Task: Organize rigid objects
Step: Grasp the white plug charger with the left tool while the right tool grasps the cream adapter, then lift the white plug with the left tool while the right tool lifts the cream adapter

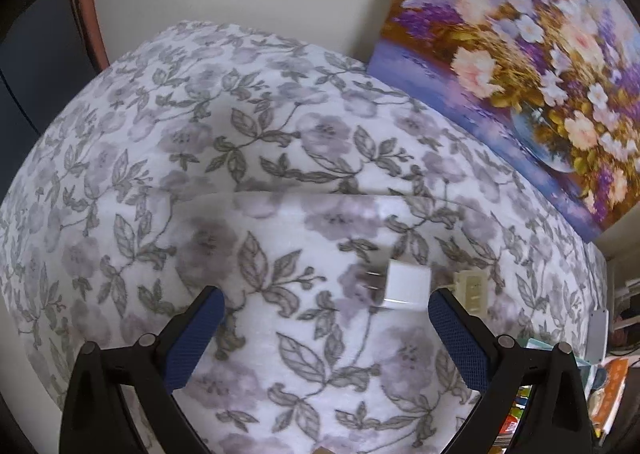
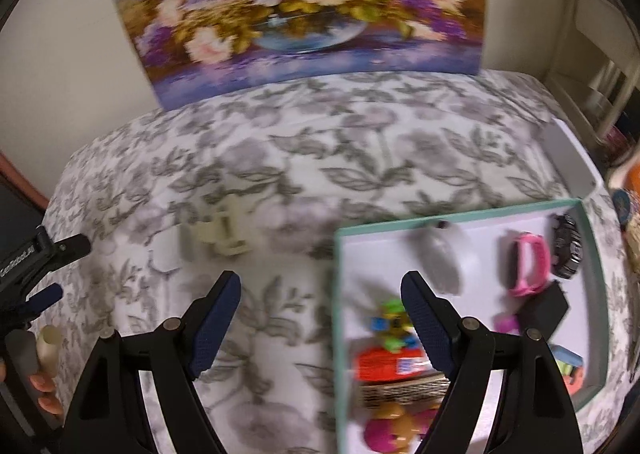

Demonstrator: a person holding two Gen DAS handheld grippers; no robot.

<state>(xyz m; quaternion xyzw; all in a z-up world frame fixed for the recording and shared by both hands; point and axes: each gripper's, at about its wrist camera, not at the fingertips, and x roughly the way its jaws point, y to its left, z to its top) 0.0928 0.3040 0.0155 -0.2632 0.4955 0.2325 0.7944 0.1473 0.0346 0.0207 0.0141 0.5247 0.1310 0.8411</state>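
Observation:
On the floral bedspread [image 1: 256, 158] a white charger cube [image 1: 406, 286] lies just ahead of my left gripper [image 1: 326, 296], close to its right fingertip. A cream plug adapter [image 1: 474, 290] sits right of the cube. The left gripper is open and holds nothing. My right gripper [image 2: 322, 280] is also open and bare, hovering over the left rim of a teal-edged tray [image 2: 460, 220]. The tray holds a pink watch [image 2: 528, 264], a black watch [image 2: 566, 246], a blurred grey item [image 2: 438, 258], a small colourful toy [image 2: 394, 328] and a red item [image 2: 388, 366]. The adapter [image 2: 226, 234] lies left of the tray.
A flower painting [image 2: 304, 6] leans on the wall behind the bed. A white box [image 2: 568, 158] sits at the bed's right edge, with white shelving [image 2: 596, 66] beyond. The left gripper [image 2: 40, 274] and a hand [image 2: 44, 390] show at the far left.

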